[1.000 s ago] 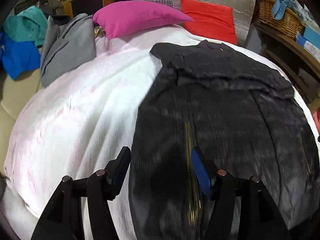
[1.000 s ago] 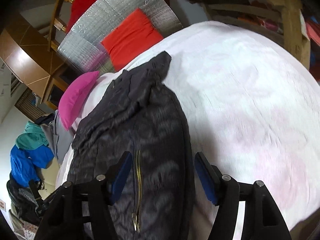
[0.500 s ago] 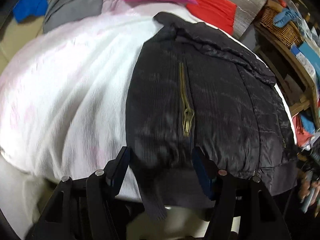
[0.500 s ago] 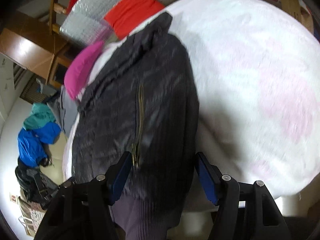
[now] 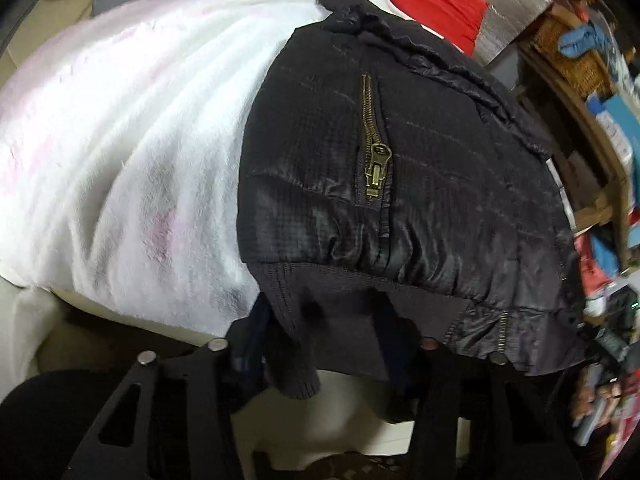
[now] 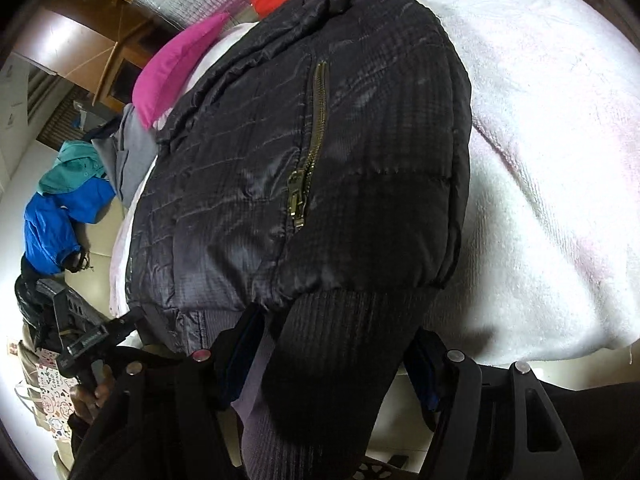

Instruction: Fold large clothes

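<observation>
A black quilted jacket (image 5: 420, 168) lies on the white and pink blanket (image 5: 120, 152), with a brass pocket zip (image 5: 374, 152) on top. Its ribbed hem (image 5: 296, 320) hangs over the near edge of the bed. My left gripper (image 5: 320, 320) is at that hem with its jaws closing. A corner of the hem hangs between the fingers, and the pads do not clearly press it. In the right wrist view the same jacket (image 6: 312, 152) fills the middle. My right gripper (image 6: 336, 344) stands open with the ribbed hem (image 6: 340, 340) hanging between its fingers.
A pink pillow (image 6: 176, 68) and a red cushion (image 5: 436, 4) lie at the head of the bed. Grey, teal and blue clothes (image 6: 64, 208) are piled to the left. A wooden shelf with a basket (image 5: 568, 52) stands on the right. A hand (image 6: 92, 392) holds the left gripper's body.
Both grippers have drawn back and down from over the jacket to its hem at the bed's near edge. The left jaws have narrowed around the hem corner.
</observation>
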A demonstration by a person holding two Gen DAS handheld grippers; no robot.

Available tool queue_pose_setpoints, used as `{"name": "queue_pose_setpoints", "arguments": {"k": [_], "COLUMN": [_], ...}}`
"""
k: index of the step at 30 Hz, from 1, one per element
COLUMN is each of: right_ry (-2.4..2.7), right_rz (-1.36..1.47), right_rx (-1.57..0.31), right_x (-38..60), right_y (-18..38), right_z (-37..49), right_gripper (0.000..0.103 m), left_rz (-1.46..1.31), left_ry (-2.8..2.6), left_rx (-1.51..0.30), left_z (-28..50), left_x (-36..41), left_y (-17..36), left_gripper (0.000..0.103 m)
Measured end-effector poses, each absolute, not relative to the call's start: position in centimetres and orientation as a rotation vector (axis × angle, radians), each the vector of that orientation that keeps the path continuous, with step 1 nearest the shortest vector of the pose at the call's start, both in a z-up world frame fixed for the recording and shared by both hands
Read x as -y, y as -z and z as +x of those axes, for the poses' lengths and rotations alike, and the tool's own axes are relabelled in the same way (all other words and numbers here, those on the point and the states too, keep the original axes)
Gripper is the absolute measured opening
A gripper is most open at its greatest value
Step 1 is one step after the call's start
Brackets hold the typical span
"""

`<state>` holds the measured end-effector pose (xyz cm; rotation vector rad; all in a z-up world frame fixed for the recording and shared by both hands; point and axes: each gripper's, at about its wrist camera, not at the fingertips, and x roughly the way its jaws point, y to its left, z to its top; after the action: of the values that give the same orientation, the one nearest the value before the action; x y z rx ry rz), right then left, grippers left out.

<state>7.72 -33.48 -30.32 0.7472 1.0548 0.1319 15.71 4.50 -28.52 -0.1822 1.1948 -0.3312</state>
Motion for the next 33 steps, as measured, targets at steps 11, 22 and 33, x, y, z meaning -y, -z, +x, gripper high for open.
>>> {"name": "queue_pose_setpoints", "arguments": {"k": [11, 22, 33], "right_ry": [-0.121, -0.111, -0.069], "right_rz": [0.674, 0.660, 0.563], "right_rx": [-1.041, -1.047, -1.033], "right_x": [33.3, 32.7, 31.3], "right_y": [30.1, 30.1, 29.2], "right_z": [7.8, 8.3, 8.4], "right_gripper": [0.055, 0.061, 0.042], "left_rz": [0.038, 0.104, 0.123], "left_ry": [0.228, 0.207, 0.197], "left_rx": [-1.072, -1.025, -1.022], "left_z": [14.1, 13.3, 13.0], "left_x": [-1.8, -1.3, -1.0], "left_y": [28.1, 27.9, 28.0], "left_gripper": [0.038, 0.038, 0.038]}}
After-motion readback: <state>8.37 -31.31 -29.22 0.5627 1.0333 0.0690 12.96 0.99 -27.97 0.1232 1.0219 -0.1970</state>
